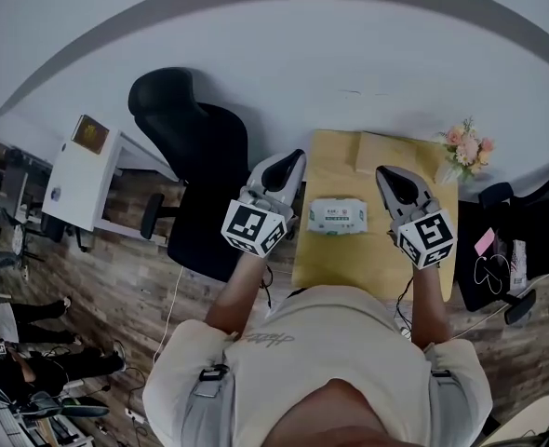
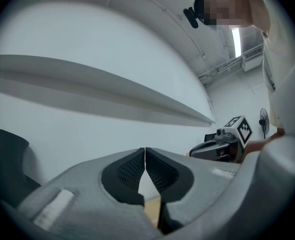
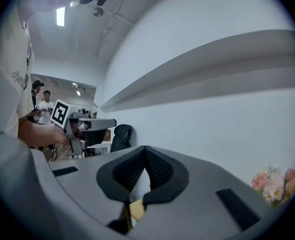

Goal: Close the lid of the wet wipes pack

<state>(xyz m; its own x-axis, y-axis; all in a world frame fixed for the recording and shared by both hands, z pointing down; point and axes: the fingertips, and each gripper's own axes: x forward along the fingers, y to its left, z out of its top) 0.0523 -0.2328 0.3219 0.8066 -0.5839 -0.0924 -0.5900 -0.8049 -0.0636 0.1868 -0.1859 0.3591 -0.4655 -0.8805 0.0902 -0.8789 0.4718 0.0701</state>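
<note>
- Table [image 1: 330, 259]: far edge against the wall [image 1: 349, 54]; left edge beside a black chair [image 1: 195, 147]; flowers [image 1: 466, 149] at the far right corner; bare tabletop shows on every side of the pack.
- Pack [image 1: 338, 216]: lies flat at mid-table, between the two grippers; lid state cannot be told.
- Left gripper [image 1: 296, 160]: jaws together, nothing between; held over the table's left edge, left of the pack, apart from it.
- Right gripper [image 1: 386, 176]: jaws together, nothing between; held over the table, right of the pack, apart from it.

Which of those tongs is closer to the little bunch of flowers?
Right. The right tongs hover just left of the flowers; the left tongs hang beyond the wipes pack.
</note>
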